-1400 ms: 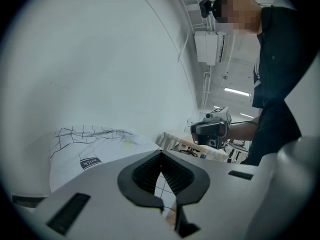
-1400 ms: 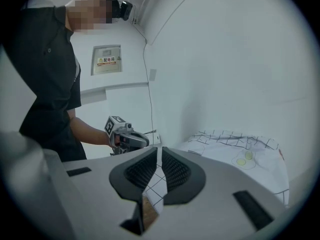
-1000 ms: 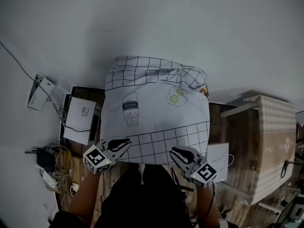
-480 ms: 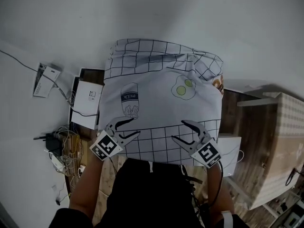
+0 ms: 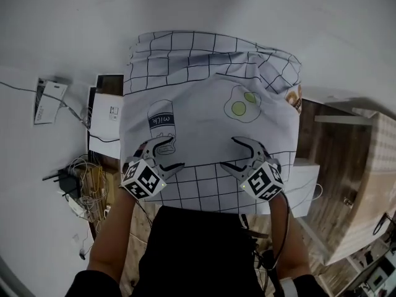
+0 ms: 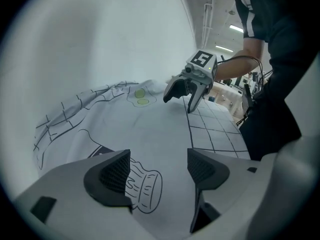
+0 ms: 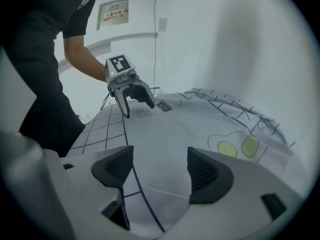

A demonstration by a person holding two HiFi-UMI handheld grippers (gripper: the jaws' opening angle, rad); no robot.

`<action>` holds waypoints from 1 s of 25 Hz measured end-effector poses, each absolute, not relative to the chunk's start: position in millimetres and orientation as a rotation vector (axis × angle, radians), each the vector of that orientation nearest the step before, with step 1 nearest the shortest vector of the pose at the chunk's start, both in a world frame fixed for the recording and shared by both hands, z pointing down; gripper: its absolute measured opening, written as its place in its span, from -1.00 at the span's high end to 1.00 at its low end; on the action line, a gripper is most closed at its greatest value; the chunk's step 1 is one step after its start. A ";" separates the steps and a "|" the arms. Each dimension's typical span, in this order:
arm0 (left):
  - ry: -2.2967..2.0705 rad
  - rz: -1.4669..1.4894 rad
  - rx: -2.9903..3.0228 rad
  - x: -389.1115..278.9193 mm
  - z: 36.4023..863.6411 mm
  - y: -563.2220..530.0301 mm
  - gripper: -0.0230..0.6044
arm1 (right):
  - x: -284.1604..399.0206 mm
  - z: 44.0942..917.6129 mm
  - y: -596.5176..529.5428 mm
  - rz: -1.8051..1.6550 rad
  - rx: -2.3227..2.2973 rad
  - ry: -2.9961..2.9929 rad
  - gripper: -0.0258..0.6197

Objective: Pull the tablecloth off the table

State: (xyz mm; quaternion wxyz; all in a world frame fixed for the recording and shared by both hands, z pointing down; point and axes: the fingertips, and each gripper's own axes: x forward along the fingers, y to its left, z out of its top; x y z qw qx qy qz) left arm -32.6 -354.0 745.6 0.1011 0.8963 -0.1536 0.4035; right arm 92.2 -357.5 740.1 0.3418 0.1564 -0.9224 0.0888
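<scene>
White wall [image 5: 247, 5] behind, wood floor [image 5: 312, 135] below. Still spread flat over the whole table, draping past far and near edges: tablecloth [image 5: 210, 122], grid-bordered, with milk and egg drawings. Poised over its near edge: left hand-held gripper [image 5: 170, 153] and right hand-held gripper [image 5: 232, 152], jaws just spread wide, only flat cloth under the gap, nothing pinched. By the look of it, barely begun; gripping the near edge and dragging the cloth clear all yet to do.

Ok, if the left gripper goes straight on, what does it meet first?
Likely the tablecloth, at the milk bottle drawing. The left gripper has just been opening its jaws; nothing is gripped between them.
</scene>
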 end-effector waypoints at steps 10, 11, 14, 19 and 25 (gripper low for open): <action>-0.408 1.201 2.636 -25.5 767.8 -357.1 -0.19 | 99.6 768.9 -356.7 0.277 0.437 -2.310 -0.05; -0.412 1.204 2.640 -25.8 768.2 -357.3 -0.19 | 99.4 769.1 -357.2 0.276 0.438 -2.313 -0.05; -0.431 1.190 2.649 -27.1 769.1 -360.8 -0.19 | 98.7 769.6 -360.2 0.269 0.443 -2.323 -0.05; -0.453 1.167 2.653 -29.1 767.5 -366.5 -0.13 | 97.9 768.5 -363.5 0.263 0.445 -2.325 -0.05; -0.433 1.182 2.654 -24.2 767.0 -358.9 0.14 | 96.8 768.3 -362.1 0.270 0.447 -2.318 -0.04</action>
